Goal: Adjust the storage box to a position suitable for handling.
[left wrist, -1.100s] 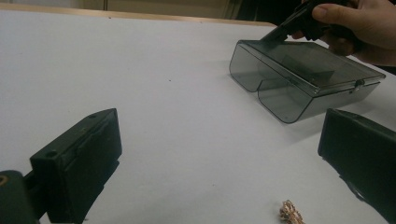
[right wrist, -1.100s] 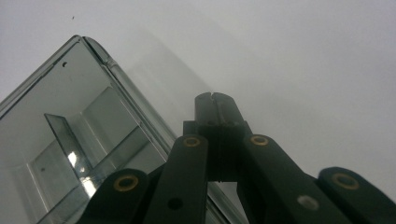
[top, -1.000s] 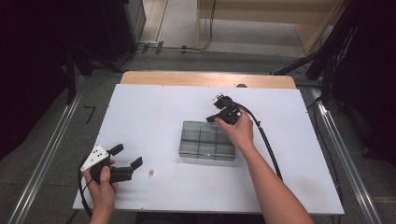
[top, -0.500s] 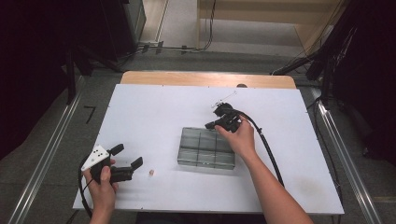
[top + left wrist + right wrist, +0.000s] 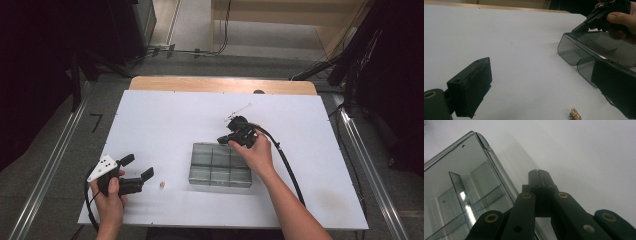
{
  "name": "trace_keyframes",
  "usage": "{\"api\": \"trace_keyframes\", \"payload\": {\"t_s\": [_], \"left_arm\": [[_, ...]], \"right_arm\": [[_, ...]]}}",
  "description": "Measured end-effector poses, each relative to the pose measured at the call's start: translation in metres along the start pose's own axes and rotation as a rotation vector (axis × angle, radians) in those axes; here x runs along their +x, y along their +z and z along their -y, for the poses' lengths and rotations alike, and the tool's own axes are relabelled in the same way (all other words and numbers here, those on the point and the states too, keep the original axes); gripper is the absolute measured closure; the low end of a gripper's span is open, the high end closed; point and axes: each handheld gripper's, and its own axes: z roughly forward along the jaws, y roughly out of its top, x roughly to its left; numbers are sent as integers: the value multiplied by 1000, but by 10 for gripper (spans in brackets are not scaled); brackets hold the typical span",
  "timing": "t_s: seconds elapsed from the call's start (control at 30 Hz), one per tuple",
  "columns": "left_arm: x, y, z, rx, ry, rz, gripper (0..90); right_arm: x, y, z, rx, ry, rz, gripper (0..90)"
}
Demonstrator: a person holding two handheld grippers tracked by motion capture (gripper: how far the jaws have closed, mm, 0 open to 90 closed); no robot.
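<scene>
The clear compartment box (image 5: 220, 164) is lying flat near the middle of the white surface (image 5: 165, 120), its inner dividers splitting it into a grid of cells. The right tongs (image 5: 225, 138) are sitting at the box's far edge, close to its far right corner as seen in the high view. In the right gripper view the two black jaws are meeting pad against pad with nothing between them, and their tip (image 5: 539, 175) is lying just outside the box's rim, against or just beside the wall; contact cannot be told. The person's right hand (image 5: 255, 152) is reaching over the box's right part. A small brownish bit (image 5: 161, 185) is lying on the surface to the left of the box, apart from it. Farther left of the box, the left tongs (image 5: 134, 169) are standing with jaws spread wide and holding nothing, pointing toward the box.
</scene>
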Motion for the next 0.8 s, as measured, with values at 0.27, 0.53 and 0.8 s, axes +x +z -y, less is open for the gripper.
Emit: {"api": "trace_keyframes", "payload": {"t_s": [0.27, 0.53, 0.8], "left_arm": [[-13, 5, -6, 1, 2, 25, 131], [-36, 19, -11, 53, 6, 95, 539], [-56, 35, -15, 127, 31, 139, 891]], "right_arm": [[6, -10, 9, -100, 22, 55, 685], [17, -45, 40, -360, 67, 137, 288], [26, -75, 77, -502, 77, 150, 124]]}}
